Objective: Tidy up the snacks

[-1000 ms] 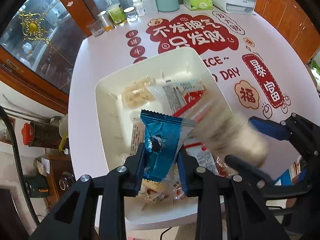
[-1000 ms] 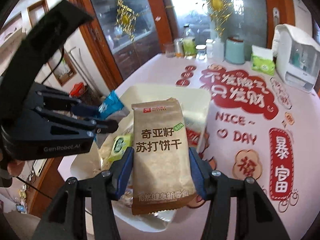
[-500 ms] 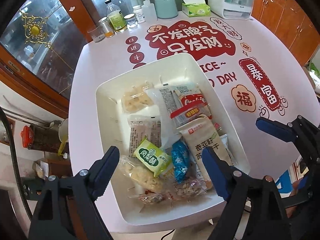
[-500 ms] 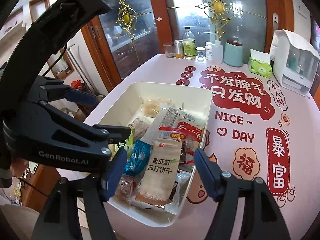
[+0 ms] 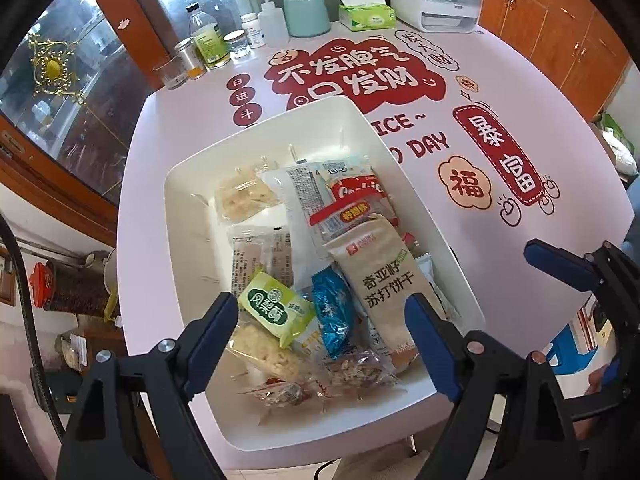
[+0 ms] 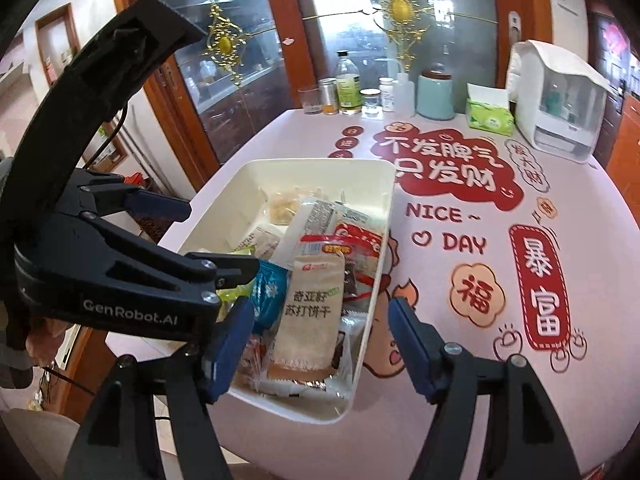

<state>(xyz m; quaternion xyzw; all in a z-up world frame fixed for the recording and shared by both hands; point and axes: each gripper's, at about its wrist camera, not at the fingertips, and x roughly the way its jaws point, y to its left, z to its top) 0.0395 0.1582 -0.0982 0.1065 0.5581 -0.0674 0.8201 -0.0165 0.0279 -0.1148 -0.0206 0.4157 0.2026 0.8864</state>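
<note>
Both the left gripper (image 5: 322, 330) and right gripper (image 6: 320, 334) hang wide apart (holding nothing) above the white rectangular plastic bin (image 5: 188, 216), where a beige cracker packet (image 5: 380, 276) lies.

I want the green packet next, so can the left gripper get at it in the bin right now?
Probably yes. The left gripper is open and empty above the white bin, and the green packet lies on top of the pile, uncovered.

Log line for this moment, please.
left gripper: open | right gripper: open | cracker pack, blue packet: in bin
</note>
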